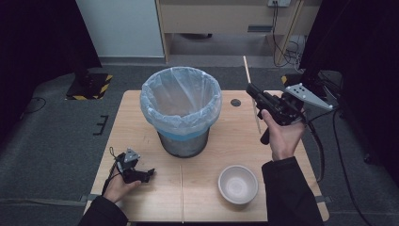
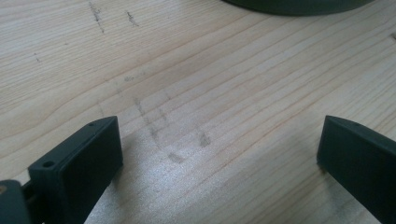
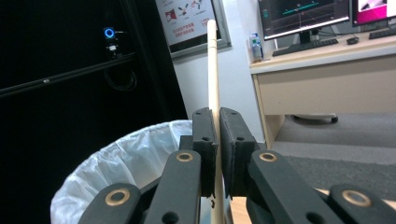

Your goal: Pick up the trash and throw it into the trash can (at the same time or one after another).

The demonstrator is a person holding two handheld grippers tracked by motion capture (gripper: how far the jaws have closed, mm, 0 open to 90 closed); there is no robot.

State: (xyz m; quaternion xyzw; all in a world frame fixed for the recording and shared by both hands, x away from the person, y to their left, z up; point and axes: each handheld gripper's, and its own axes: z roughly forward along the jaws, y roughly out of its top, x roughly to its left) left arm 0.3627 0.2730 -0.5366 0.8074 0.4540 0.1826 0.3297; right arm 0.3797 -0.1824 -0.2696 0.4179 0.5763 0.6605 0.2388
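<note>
Single wooden chopstick [image 1: 251, 89] clamped between right gripper [image 1: 259, 100] pads, raised above the table [image 1: 141, 122] just right of the bag-lined trash bin [image 1: 181, 110], probably for dropping in. Long axis near upright, tip skyward. Left gripper [image 2: 219, 154] resting low on the table, gaping, holding nothing. Empty bowl [image 1: 238, 183] nearby.

Both forearms wear dark sleeves; each black claw [image 1: 256, 96] carries brass-ringed pivots, a grey three-cornered plate, and a trailing cable.
</note>
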